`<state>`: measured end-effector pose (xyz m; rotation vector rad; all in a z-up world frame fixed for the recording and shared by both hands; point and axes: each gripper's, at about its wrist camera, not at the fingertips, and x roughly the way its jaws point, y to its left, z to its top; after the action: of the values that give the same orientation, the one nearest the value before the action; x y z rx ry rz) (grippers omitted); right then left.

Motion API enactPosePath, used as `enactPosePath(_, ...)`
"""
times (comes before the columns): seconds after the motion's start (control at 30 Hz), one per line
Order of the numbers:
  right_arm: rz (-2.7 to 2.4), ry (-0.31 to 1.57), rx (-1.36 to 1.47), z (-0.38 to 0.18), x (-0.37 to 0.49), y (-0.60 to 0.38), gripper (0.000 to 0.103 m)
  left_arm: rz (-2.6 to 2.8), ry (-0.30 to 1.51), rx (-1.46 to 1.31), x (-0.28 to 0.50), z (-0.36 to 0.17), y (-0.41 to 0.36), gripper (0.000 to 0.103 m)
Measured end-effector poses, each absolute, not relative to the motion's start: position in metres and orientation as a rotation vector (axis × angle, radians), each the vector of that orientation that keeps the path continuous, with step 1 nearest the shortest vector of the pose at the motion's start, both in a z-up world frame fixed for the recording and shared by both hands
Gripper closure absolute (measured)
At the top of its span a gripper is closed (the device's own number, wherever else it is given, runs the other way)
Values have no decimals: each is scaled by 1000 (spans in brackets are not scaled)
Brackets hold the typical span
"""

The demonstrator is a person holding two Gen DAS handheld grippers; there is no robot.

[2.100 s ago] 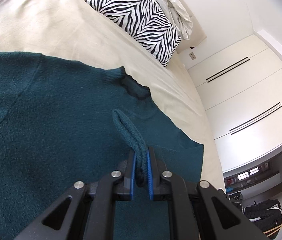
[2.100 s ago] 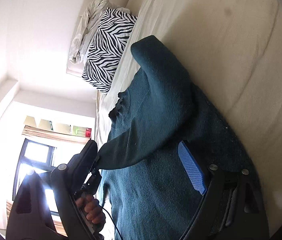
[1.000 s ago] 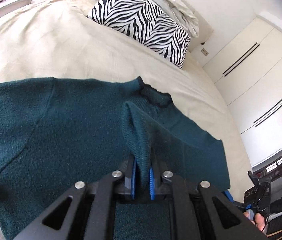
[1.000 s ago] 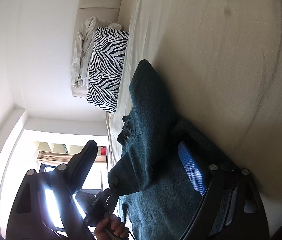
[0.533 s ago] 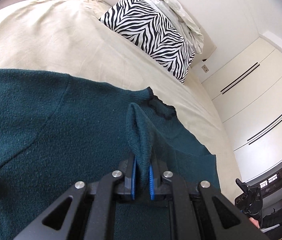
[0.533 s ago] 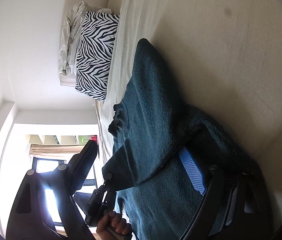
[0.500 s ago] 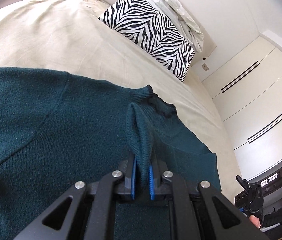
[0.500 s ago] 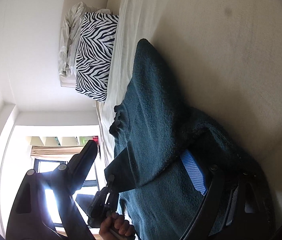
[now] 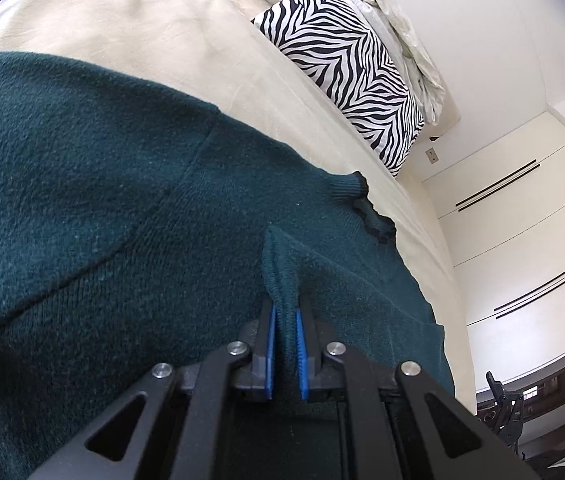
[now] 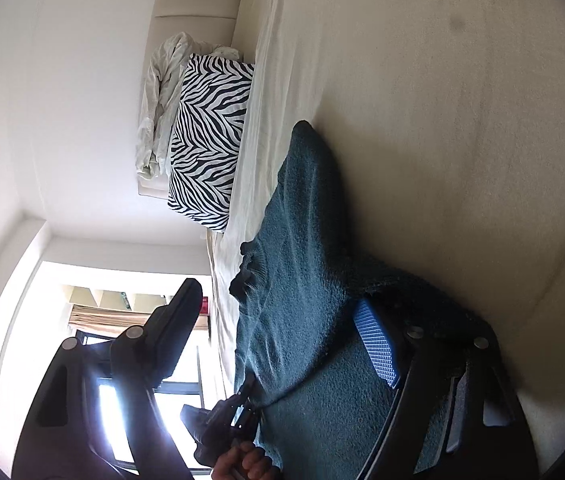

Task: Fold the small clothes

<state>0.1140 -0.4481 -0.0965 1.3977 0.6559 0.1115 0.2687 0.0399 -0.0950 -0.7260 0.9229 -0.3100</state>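
Left gripper (image 9: pixel 284 344) fingers pinch sweater (image 9: pixel 82 208) cuff; right gripper (image 10: pixel 278 336) (closing, wide) straddles its hem.

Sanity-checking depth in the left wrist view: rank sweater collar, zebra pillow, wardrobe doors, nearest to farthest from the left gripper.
From the left gripper, shut on a sweater fold:
1. Sweater collar, just ahead, slightly right.
2. Zebra pillow, at the head of the bed, upper right.
3. Wardrobe doors, far right, beyond the bed.

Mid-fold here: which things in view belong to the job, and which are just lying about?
Job: green sweater; left hand-held gripper, shut on its sleeve; right hand-held gripper, closing, sweater between its fingers.

Lying about: zebra pillow; crumpled white bedding; wardrobe.
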Motion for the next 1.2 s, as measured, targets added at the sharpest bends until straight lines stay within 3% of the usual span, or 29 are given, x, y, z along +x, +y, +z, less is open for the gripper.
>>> enactPosePath(0.27,155,627,1269,-44,111,-464,26,-315,888,-666,266,-100,33,91)
enactPosePath(0.47,148,796,1253,-77,173,-469,25,-333,853,-643,264,-104,32,91)
enactPosePath(0.77,97,823,1208,-86,240,-500,26,-353,823,-665,263,-110,36,90)
enactPosePath(1.07,183,801,1174,-69,151,-469,26,-374,831,-693,264,-108,40,90)
enactPosePath(1.13,205,756,1192,-57,116,-465,25,-382,850,-706,262,-99,44,82)
enactPosePath(1.2,215,748,1173,-46,86,-457,25,-354,822,-721,246,-81,55,63)
